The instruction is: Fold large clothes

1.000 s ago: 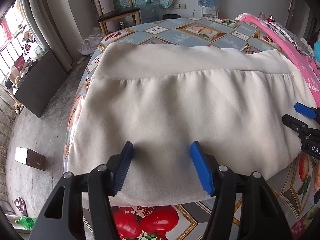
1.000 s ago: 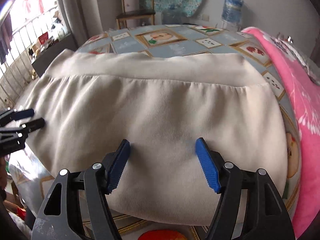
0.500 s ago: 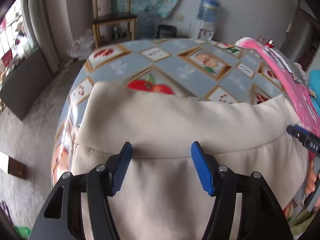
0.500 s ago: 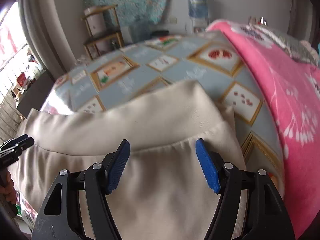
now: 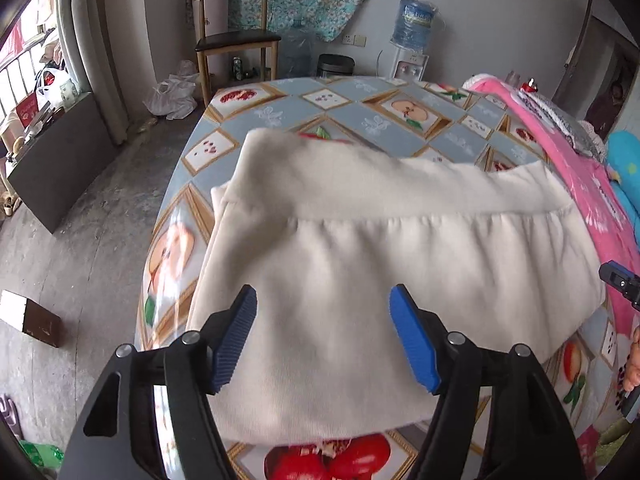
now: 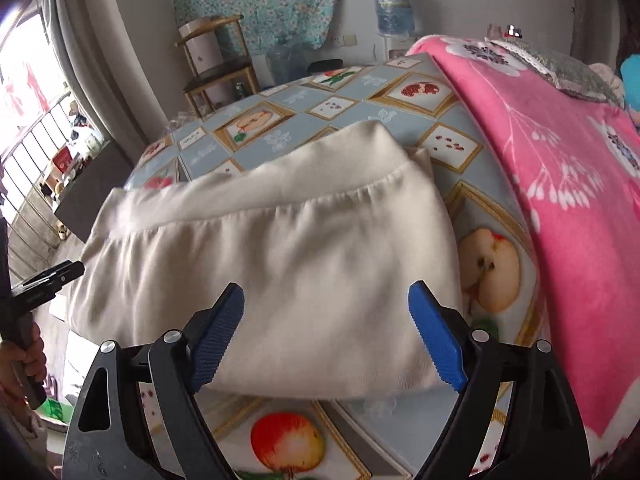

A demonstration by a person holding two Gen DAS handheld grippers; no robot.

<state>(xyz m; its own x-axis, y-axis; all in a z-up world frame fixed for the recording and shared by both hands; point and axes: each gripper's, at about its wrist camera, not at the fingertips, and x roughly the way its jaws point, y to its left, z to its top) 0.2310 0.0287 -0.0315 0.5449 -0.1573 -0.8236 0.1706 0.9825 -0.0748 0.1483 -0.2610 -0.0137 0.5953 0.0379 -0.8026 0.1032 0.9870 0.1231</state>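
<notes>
A cream garment (image 5: 384, 240) lies folded into a thick wad on the fruit-print tablecloth (image 5: 352, 108), its ribbed band on the far side. My left gripper (image 5: 324, 336) hovers over the garment's near left part; its jaws are opening and hold nothing. My right gripper (image 6: 326, 330) hangs above the same garment (image 6: 280, 256) at its near right part, jaws also opening, with only cloth seen beneath the gap, not pinched. The left tool's tip (image 6: 52, 276) shows at the left edge of the right wrist view, in a hand (image 6: 24, 360).
A pink flowered blanket (image 6: 568, 184) covers the table's right side. A wooden chair (image 5: 232, 36), a water dispenser (image 5: 414, 28), large bottles and bags stand by the far wall. A dark low cabinet (image 5: 52, 152) and a small box (image 5: 30, 318) are on the floor at left.
Both grippers pushed forward over the garment toward its band, then drew back and rose. Both pairs of jaws stand wider now. The garment's band end looks shifted and slightly skewed.
</notes>
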